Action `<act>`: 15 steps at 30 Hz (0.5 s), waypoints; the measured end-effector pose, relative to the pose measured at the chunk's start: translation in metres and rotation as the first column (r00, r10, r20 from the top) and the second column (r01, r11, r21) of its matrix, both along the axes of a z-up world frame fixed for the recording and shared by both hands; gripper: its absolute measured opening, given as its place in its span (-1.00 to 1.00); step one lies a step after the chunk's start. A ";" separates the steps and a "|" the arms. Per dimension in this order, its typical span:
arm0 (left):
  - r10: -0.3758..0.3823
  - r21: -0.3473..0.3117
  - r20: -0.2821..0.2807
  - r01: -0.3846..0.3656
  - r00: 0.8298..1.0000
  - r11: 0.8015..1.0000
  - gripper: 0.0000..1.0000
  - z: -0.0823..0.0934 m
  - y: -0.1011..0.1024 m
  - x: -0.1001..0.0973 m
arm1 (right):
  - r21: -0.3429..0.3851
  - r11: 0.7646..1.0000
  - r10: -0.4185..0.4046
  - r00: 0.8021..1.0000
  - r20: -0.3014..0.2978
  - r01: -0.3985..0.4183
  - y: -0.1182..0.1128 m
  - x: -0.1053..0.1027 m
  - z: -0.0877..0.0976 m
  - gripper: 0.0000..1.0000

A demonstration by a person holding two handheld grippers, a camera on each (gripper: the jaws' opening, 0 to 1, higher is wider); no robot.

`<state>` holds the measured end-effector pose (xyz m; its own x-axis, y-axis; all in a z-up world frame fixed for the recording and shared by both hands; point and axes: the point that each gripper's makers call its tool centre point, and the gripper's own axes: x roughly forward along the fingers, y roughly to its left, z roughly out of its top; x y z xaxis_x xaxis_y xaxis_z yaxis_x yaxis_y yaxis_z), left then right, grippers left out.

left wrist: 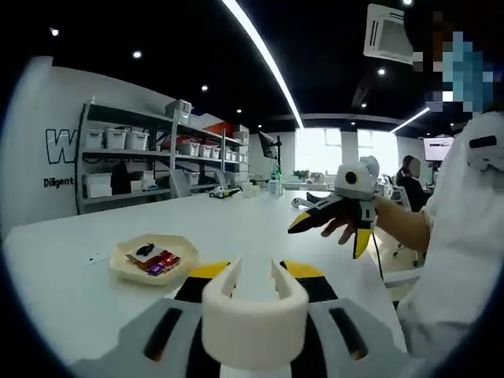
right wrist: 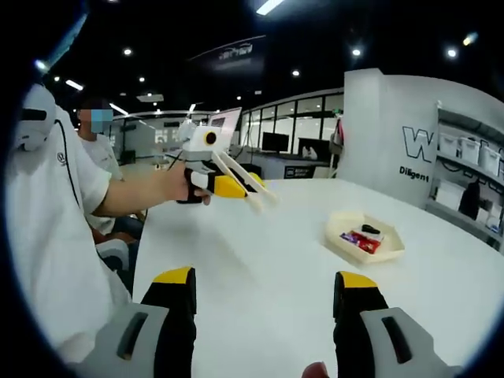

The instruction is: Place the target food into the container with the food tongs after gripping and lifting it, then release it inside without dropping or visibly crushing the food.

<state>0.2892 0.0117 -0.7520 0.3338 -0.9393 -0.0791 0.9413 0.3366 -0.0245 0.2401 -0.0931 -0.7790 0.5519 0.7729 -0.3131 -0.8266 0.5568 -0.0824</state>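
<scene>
A cream hexagonal container (left wrist: 118,268) (right wrist: 334,235) rests on the white table (left wrist: 236,228), with red-wrapped pieces of food (left wrist: 160,261) (right wrist: 364,240) and a dark piece inside. My left gripper (left wrist: 256,272) is shut on white food tongs (left wrist: 253,313), whose two arms point forward, above the table to the right of the container. In the right gripper view the left gripper (right wrist: 230,187) is held up at the left, and the tongs (right wrist: 250,187) stick out toward the container. My right gripper (right wrist: 266,285) (left wrist: 331,234) is open and empty over the table.
Grey shelves with white bins (left wrist: 134,153) (right wrist: 465,169) stand against the wall behind the container. Bottles and small items (left wrist: 272,187) sit at the table's far end. A person in a white shirt (right wrist: 55,205) holds the grippers, and another person (left wrist: 411,179) sits farther back.
</scene>
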 end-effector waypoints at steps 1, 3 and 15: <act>0.002 -0.002 -0.001 -0.002 1.000 1.000 -0.56 -0.001 0.000 -0.001 | -0.001 1.000 -0.001 1.000 0.000 0.001 0.000 0.000 0.000 0.38; 0.016 -0.004 0.000 -0.016 1.000 1.000 -0.56 -0.005 0.000 -0.004 | -0.007 1.000 -0.017 1.000 -0.002 0.017 -0.001 0.000 -0.001 0.38; 0.006 0.030 0.002 -0.006 1.000 1.000 -0.56 -0.028 -0.015 -0.028 | -0.076 0.994 -0.072 0.997 0.005 0.072 -0.011 0.006 -0.011 0.45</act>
<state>0.2611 -0.0036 -0.7804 0.3392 -0.9346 -0.1067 0.9395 0.3424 -0.0129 0.2464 -0.1042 -0.7903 0.6059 0.7050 -0.3685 -0.7843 0.6069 -0.1286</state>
